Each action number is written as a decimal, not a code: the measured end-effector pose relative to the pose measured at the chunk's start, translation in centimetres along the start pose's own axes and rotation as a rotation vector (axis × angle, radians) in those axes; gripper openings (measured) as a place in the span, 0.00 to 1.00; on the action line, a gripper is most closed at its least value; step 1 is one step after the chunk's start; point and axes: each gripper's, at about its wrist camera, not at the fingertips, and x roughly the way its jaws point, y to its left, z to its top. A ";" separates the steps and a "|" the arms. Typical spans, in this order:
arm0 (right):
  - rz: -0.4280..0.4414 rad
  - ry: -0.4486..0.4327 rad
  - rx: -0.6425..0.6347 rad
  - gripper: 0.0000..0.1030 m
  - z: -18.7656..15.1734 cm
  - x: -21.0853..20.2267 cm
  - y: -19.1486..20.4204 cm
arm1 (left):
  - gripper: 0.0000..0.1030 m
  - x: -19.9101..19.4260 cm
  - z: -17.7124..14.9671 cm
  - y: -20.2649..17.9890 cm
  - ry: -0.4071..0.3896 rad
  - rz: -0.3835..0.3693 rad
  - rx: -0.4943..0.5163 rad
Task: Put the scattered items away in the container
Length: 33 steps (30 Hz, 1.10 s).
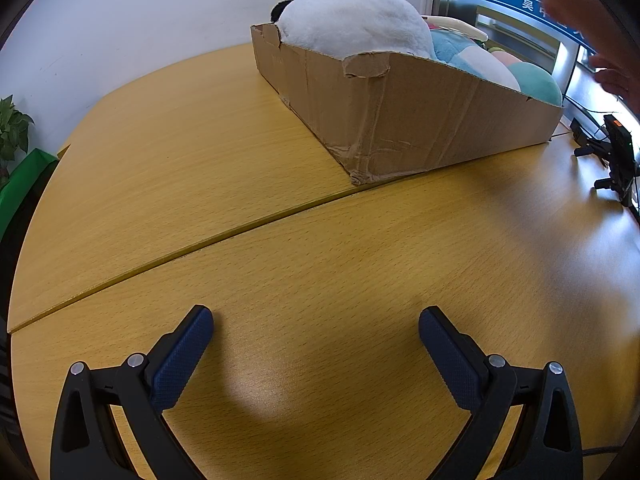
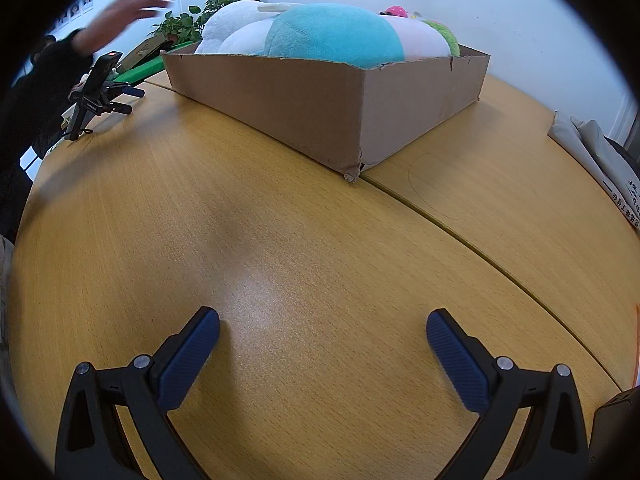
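In the left wrist view, the left gripper (image 1: pixel 316 322) hangs low over the bare wooden table (image 1: pixel 168 168), its jaws spread wide with nothing between them. Ahead and to the right stands the cardboard box (image 1: pixel 420 120), heaped with soft toys: a large white plush (image 1: pixel 352 20) at the far end, with blue and teal ones beside it. A blurred hand (image 1: pixel 576 12) shows above the box at the upper right, and a small black device on a stand (image 1: pixel 618 160) sits on the table past the box.

In the right wrist view, the right gripper (image 2: pixel 323 324) is likewise low over the table, jaws wide and empty. The box lies ahead, a teal plush (image 2: pixel 336 36) bulging above its rim. No loose item shows on the table in either view.

The tidying looks close to finished, or between picks. The next move would call for finding any remaining stray item outside these views before closing on it.
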 end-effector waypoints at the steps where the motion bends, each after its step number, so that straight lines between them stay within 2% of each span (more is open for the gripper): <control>1: 0.000 0.000 0.000 1.00 0.0 0.0 0.0 | 1.00 0.0 0.0 0.0 0.000 0.000 0.000; 33: -0.003 0.000 -0.001 1.00 -0.1 0.1 0.2 | 1.00 -0.1 0.3 0.5 0.001 -0.001 -0.001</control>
